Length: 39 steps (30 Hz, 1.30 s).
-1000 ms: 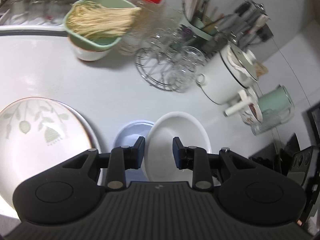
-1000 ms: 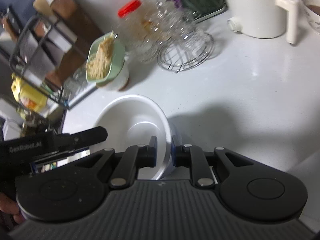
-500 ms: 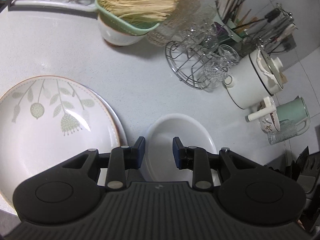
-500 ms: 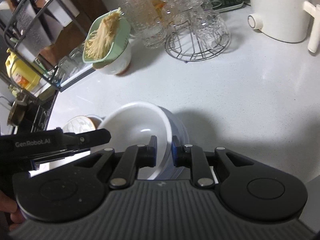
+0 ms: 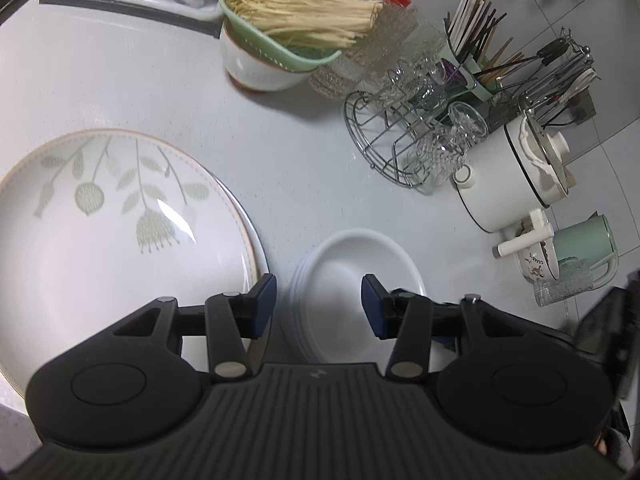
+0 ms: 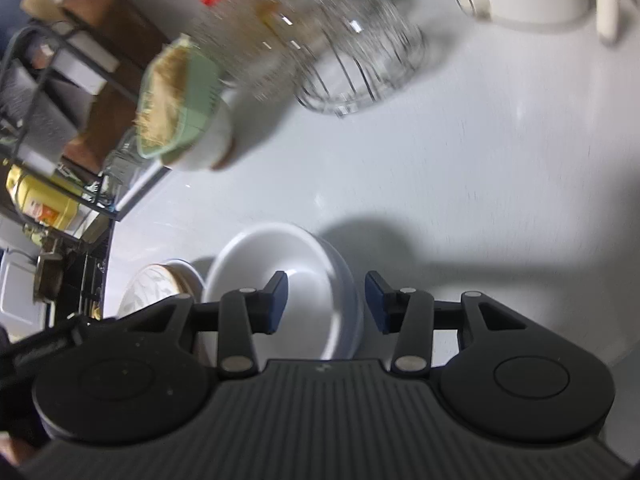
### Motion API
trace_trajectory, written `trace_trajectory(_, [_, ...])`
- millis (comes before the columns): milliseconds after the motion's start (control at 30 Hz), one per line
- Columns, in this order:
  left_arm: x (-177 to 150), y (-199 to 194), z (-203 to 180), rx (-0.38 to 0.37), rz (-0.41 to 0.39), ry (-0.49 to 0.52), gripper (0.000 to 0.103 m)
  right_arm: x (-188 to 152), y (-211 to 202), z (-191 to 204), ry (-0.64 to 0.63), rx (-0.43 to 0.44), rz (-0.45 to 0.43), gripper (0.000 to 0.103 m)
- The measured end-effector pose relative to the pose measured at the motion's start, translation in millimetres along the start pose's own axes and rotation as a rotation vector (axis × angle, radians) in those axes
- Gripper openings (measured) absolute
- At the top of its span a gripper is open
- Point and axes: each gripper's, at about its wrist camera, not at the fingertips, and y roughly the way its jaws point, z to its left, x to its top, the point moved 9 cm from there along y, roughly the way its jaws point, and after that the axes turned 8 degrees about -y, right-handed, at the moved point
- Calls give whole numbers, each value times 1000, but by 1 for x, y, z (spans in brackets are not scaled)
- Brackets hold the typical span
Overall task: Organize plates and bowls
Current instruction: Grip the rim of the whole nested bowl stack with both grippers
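1. We see a pale grey speckled stone countertop [image 5: 168,80] that carries everything else.
2. A large round white plate with green leaf prints [image 5: 100,236] lies flat at its left, on top of another plate whose rim just shows beneath it.
3. Just right of it stands a stack of white glossy bowls [image 5: 356,276], nested upright; the plates and the stack sit close, but we cannot tell whether they touch.
4. A white enamel pot with a lid [image 5: 516,176] stands to the right, beside a mint green kettle [image 5: 588,240].
5. A mint green plastic colander filled with pale noodles [image 5: 288,28] rests in a white ceramic bowl [image 5: 256,68] further back.
6. A round wire rack holding clear glasses [image 5: 404,140] is between that bowl and the pot.
7. Our left gripper [image 5: 319,306] has just been parting its jaws; they straddle the near left rim of the stack, and the blue pads stand clear of it.
8. Our right gripper [image 6: 326,300] has likewise just been letting go; its jaws straddle the right rim of the top bowl [image 6: 276,264], and nothing is pinched.
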Motion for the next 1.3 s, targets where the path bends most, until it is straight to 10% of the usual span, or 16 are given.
trace_trajectory(500, [-13,7,-7,16,28,23,63,-15,14,-12,53,-27,66,16])
trace_trajectory(1300, [-31,84,-43,95,165,209,51,-9,-7,-49,83,-145,3,16])
